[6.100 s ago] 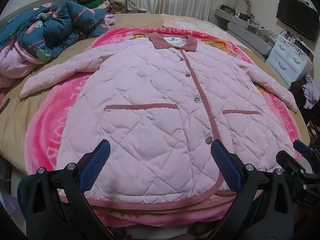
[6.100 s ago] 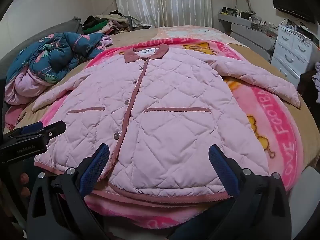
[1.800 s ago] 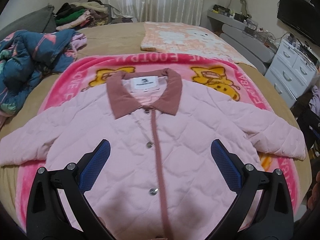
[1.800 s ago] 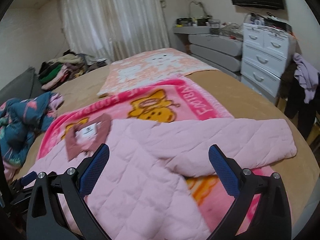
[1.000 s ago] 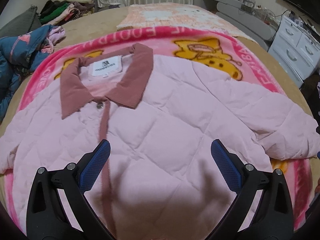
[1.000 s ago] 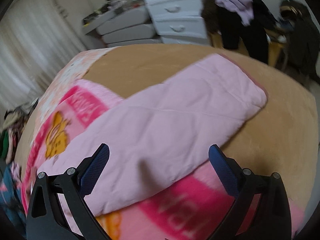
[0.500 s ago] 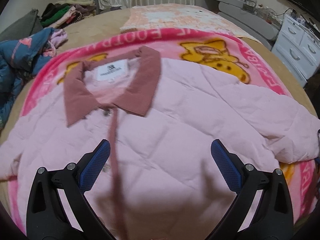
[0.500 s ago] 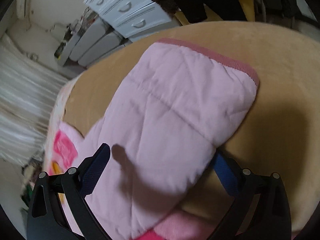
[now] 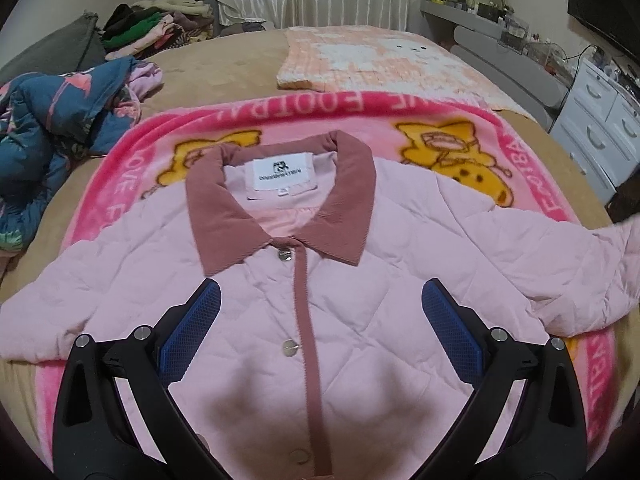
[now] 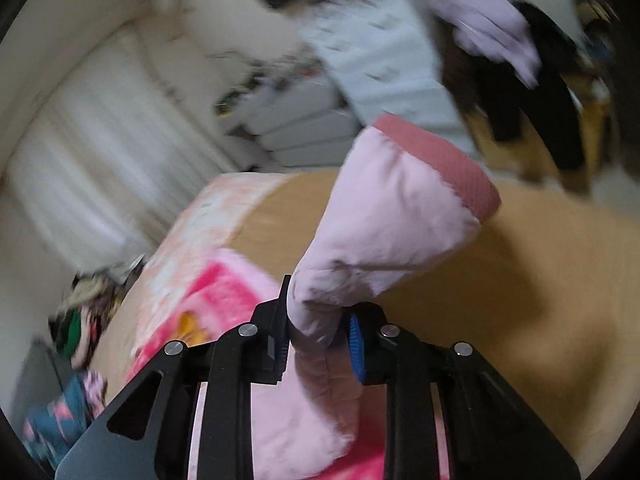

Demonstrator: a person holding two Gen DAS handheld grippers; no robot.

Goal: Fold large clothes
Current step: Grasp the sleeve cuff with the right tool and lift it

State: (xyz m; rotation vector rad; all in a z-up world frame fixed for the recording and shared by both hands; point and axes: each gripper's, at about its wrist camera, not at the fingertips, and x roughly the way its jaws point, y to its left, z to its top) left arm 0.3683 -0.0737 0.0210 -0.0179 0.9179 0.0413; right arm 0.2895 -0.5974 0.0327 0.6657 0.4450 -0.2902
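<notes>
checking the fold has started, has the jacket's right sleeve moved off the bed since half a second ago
Yes. The sleeve now stands up off the tan bedspread, pinched in the right gripper, whose jaws have just been closing.

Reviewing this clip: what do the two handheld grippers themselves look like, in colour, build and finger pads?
Both look alike. The left gripper has a black angular frame with cut-out openings, silver round bolt heads at the joints, and two fingers faced with blue cross-hatched pads. The right gripper shows the same black frame, silver bolts and a blue ribbed pad. No cables, markings or sleeves are visible.
</notes>
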